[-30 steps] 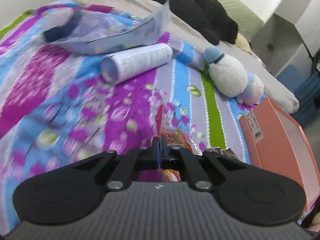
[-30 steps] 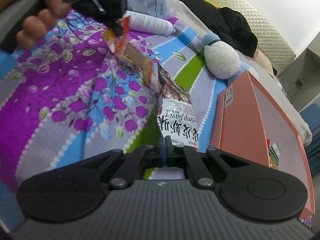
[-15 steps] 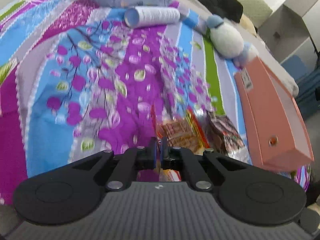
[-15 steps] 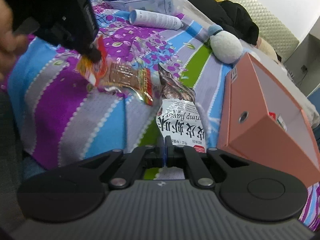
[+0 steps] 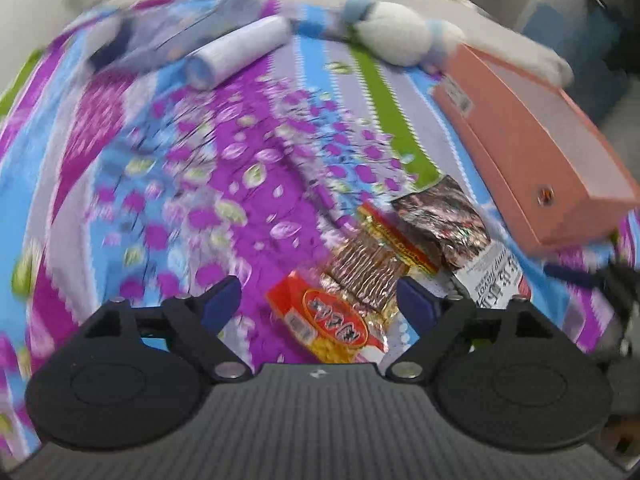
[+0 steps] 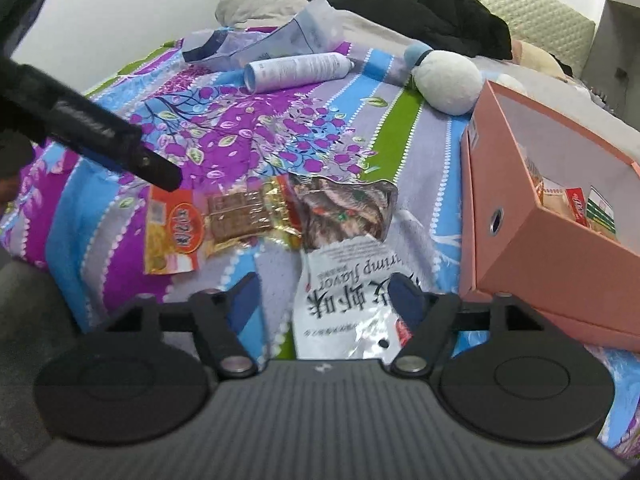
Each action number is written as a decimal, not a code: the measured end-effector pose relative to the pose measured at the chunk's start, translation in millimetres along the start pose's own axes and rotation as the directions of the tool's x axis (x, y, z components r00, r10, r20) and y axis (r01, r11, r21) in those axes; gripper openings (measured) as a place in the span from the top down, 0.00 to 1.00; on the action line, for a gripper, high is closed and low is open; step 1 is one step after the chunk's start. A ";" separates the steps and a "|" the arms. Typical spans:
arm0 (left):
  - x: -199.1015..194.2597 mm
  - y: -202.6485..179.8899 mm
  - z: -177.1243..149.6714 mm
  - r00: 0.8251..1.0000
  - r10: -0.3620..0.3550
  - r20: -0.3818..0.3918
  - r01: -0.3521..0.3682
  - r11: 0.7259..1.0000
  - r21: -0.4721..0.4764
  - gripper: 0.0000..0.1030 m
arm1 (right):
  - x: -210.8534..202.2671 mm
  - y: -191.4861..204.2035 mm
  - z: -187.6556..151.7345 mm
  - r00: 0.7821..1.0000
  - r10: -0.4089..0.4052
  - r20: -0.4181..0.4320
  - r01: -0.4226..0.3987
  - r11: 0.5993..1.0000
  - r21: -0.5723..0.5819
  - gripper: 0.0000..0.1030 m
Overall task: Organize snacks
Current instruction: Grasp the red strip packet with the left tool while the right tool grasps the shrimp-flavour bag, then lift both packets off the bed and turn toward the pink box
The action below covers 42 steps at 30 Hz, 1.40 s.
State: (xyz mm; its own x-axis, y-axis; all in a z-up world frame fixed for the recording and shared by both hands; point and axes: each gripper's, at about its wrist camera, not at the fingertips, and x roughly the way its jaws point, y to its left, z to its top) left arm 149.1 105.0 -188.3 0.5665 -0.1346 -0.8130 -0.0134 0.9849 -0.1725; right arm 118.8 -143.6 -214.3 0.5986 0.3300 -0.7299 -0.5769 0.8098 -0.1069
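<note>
A red and gold snack packet (image 5: 340, 300) (image 6: 208, 228) lies flat on the flowered bedspread. A shrimp flavor bag (image 6: 344, 264) (image 5: 460, 236), dark on top and white below, lies beside it to the right. My left gripper (image 5: 320, 304) is open, its jaws standing either side of the red packet, just above it. My right gripper (image 6: 324, 300) is open, its jaws standing either side of the shrimp bag's white end. The pink box (image 6: 560, 216) (image 5: 532, 152) stands to the right with several snack packets (image 6: 576, 204) inside.
A white tube (image 6: 296, 70) (image 5: 236, 56), a clear plastic bag (image 6: 276, 40) and a white plush toy (image 6: 448, 76) (image 5: 396, 40) lie farther back on the bed. Dark clothes (image 6: 424, 20) are piled by the headboard. The bed's near edge is at lower left.
Both grippers have opened and let go of their snacks. The red packet and the shrimp bag now lie flat on the bedspread. The left gripper has drawn back.
</note>
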 end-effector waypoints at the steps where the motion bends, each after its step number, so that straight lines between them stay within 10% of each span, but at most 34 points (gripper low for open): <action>1: 4.2 -4.5 3.4 1.000 -0.001 -0.008 0.001 0.999 0.041 0.14 | 3.4 -2.1 1.4 1.000 0.004 -0.002 -0.004 1.000 -0.008 0.15; 22: 97.1 -46.4 17.7 0.979 -0.035 -0.199 0.131 0.861 0.492 0.14 | 63.6 -15.9 13.4 0.988 0.106 -0.115 -0.136 0.945 -0.299 0.15; 32: 97.2 -44.8 19.1 0.983 -0.068 -0.171 0.136 0.896 0.423 0.26 | 79.2 -28.8 10.8 0.976 0.163 -0.142 -0.186 0.969 -0.164 0.15; 36: 89.4 -46.0 18.1 0.986 -0.072 -0.150 0.124 0.917 0.378 0.39 | 78.2 -33.7 12.4 0.973 0.185 -0.136 -0.195 0.978 -0.067 0.39; 42: 79.7 -42.1 16.3 0.990 -0.073 -0.122 0.104 0.955 0.276 0.42 | 68.8 -32.1 13.9 0.984 0.129 -0.122 -0.131 0.991 -0.012 0.43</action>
State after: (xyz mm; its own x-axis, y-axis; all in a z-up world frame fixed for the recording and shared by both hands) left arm 208.3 54.6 -236.8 0.4613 -0.2180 -0.8601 0.2737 0.9570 -0.0957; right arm 186.3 -140.1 -251.7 0.4470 0.3701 -0.8144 -0.6569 0.7538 -0.0180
